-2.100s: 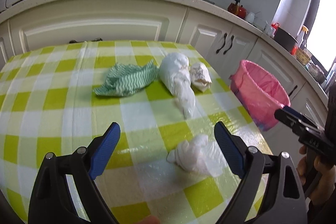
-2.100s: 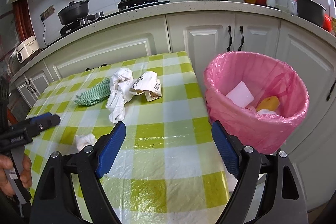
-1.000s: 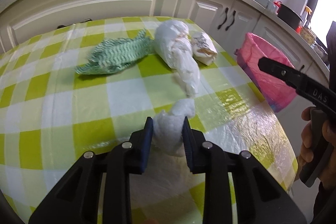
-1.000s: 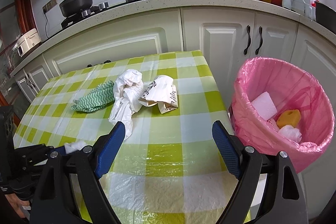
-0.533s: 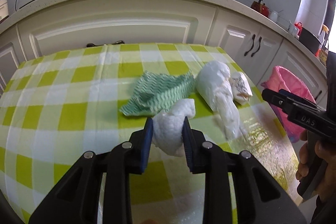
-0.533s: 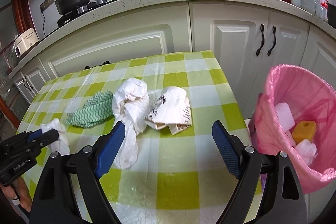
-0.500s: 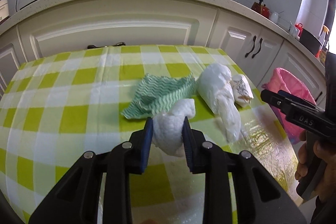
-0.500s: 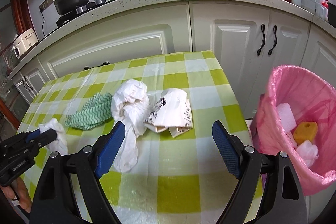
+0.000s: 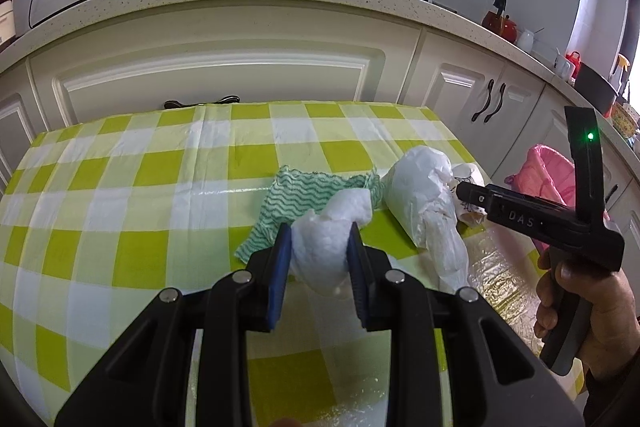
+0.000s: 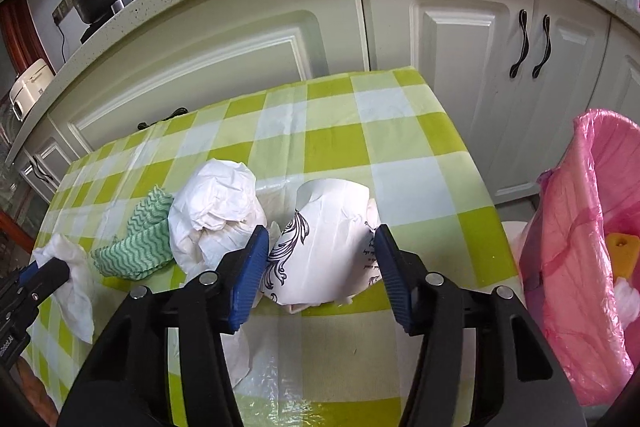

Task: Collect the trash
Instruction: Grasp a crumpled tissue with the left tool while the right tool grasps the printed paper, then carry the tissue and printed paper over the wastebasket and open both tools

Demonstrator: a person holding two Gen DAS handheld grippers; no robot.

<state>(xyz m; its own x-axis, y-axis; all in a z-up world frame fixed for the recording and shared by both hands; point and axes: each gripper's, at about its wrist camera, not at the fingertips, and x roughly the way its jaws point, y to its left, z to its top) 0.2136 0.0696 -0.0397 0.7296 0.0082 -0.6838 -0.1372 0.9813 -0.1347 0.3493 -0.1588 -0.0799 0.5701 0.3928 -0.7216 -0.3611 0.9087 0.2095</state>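
Left gripper [image 9: 318, 259] raised above the checked table [image 9: 152, 195], pinching a crumpled tissue [image 9: 326, 239] | right gripper [image 10: 318, 267] low, jaws spread around a printed paper bag [image 10: 328, 251].

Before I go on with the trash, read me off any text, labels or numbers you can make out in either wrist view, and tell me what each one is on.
"DAS" on the side of the right gripper, seen from the left wrist view.
Small dark print beside a swirl drawing on the printed white bag: too small to read.
White lettering on the left gripper, at the left edge of the right wrist view: cut off and blurred, unreadable.
Nothing else legible.
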